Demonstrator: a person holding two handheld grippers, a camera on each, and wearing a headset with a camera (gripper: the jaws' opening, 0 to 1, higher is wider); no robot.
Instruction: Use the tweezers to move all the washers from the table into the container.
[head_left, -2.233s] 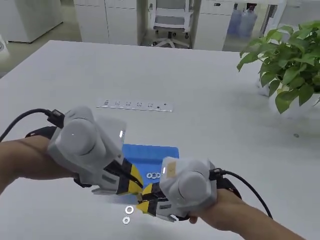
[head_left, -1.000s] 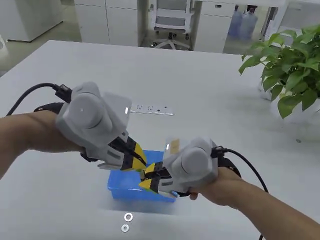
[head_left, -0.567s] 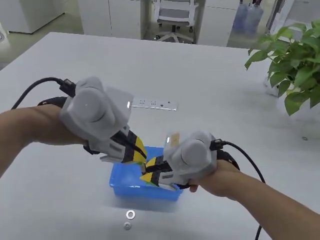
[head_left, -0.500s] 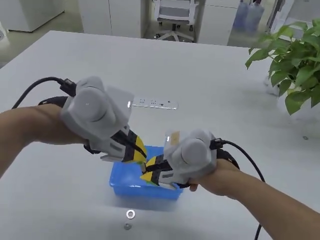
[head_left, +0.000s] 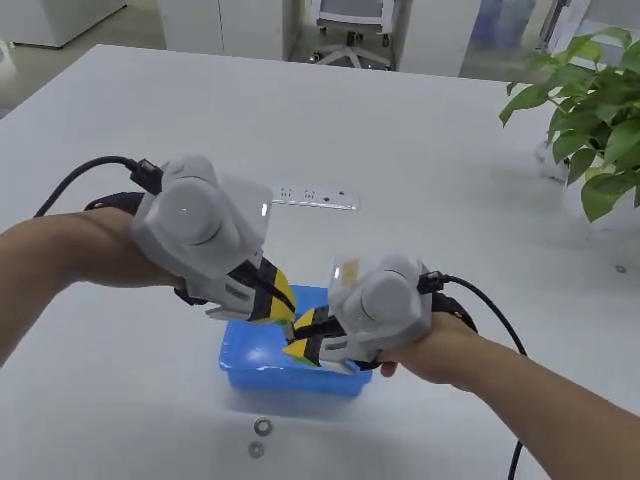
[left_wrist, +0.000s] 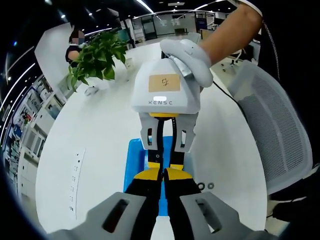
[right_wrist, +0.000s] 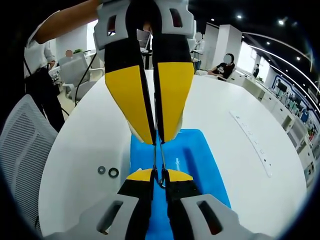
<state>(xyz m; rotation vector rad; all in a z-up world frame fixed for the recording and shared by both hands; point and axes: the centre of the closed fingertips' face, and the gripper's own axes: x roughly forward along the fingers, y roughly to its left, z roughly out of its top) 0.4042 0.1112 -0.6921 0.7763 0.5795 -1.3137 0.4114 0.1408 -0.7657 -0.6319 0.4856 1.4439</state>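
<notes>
You held the left gripper (head_left: 280, 303) and the right gripper (head_left: 298, 347) tip to tip over the blue container (head_left: 285, 379), which sat on the white desk (head_left: 450, 200). In the right gripper view, the thin metal tweezers (right_wrist: 158, 150) ran from between the left gripper's yellow jaws down into the right gripper's own. Both pairs of jaws were pressed together on them. I could not tell whether the tweezers carried anything, since their lower end was too small to make out.

Two washers (head_left: 262, 427) lay on the desk just in front of the container's near wall, close together and outside it. In the right gripper view they sat to the left of the container, side by side.

A white power strip (head_left: 315, 197) lay flat on the desk beyond the container, and a green potted plant (head_left: 600, 90) stood at the far right edge.
</notes>
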